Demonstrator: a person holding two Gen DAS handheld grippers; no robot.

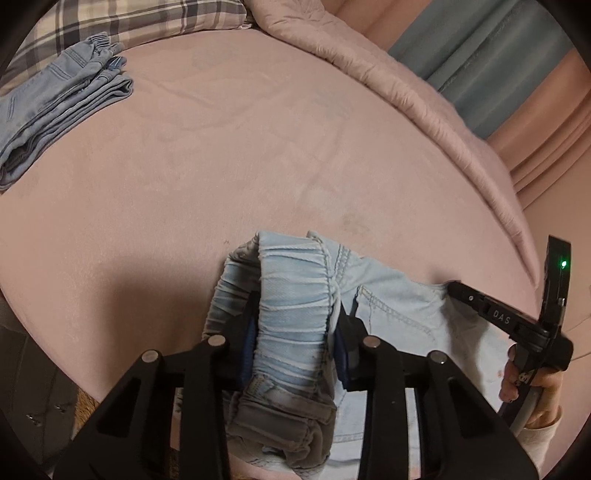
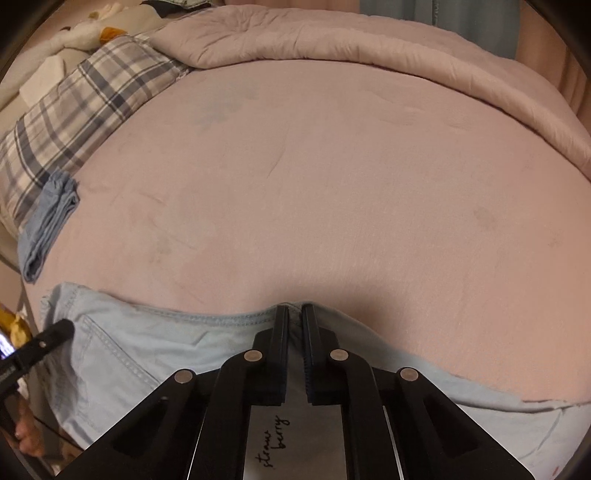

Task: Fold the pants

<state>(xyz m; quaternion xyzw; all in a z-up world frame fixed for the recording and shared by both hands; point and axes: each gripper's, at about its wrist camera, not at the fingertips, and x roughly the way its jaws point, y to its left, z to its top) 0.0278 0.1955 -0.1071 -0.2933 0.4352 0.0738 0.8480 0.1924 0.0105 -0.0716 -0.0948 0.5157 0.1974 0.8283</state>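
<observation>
At the near edge of the bed [image 2: 295, 192], a pair of light blue pants [image 1: 388, 295] lay spread across the pink sheet. The left gripper [image 1: 295, 325] was closed on the gathered elastic waistband [image 1: 291, 302], which bulged up between its two fingers; the blue pads pressed on the cloth from both sides. The bunched band rose clear of the sheet, and a darker grey fold of the same garment hung below it. In the left wrist view, the right gripper [image 1: 454, 286] came in from the right with its tip on the edge of the pants beside a stitched pocket [image 1: 391, 314]; a hand [image 1: 532, 384] with a pale sleeve held its handle.

In the right wrist view, the right gripper [image 2: 295, 310] stood with its jaws drawn nearly together, pinching the hemmed far edge of the pants [image 2: 166, 343] between them. The cloth ran flat to either side along the front of the bed. The left gripper [image 2: 55, 332] showed at the left margin, resting on the pants near the pocket seam.

Farther off, the middle of the sheet was bare. At the left, a second pair of blue jeans [image 1: 62, 107] lay folded in a stack, touching a plaid pillow [image 1: 140, 18]. Along the far side a pink quilted blanket [image 2: 351, 40] was rolled back, and a curtain [image 1: 480, 66] hung behind it.
</observation>
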